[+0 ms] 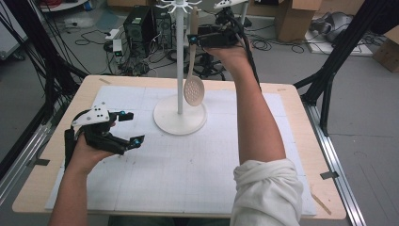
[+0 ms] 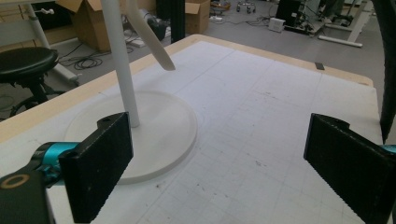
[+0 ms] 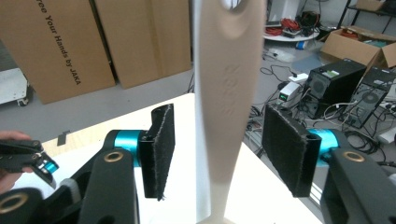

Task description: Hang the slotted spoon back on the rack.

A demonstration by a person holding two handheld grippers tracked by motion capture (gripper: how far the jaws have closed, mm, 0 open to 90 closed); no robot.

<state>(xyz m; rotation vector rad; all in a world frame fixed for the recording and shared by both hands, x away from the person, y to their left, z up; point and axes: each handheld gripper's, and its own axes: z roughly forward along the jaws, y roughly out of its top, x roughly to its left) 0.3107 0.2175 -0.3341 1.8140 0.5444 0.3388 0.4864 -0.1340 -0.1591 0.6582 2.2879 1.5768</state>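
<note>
The left gripper [image 1: 128,128] rests low over the white gridded mat [image 1: 188,174], jaws wide apart and empty. Farther off, the right gripper [image 3: 217,149] stands open around the handle of the pale perforated wooden spoon [image 3: 227,93]; its view shows clear gaps at both pads. The spoon hangs on the white hook stand [image 1: 179,70].

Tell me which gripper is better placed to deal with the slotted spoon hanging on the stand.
Right. The right gripper is raised at the spoon, its open jaws either side of the handle without touching. The left gripper sits low over the table, open and off to the side.
</note>
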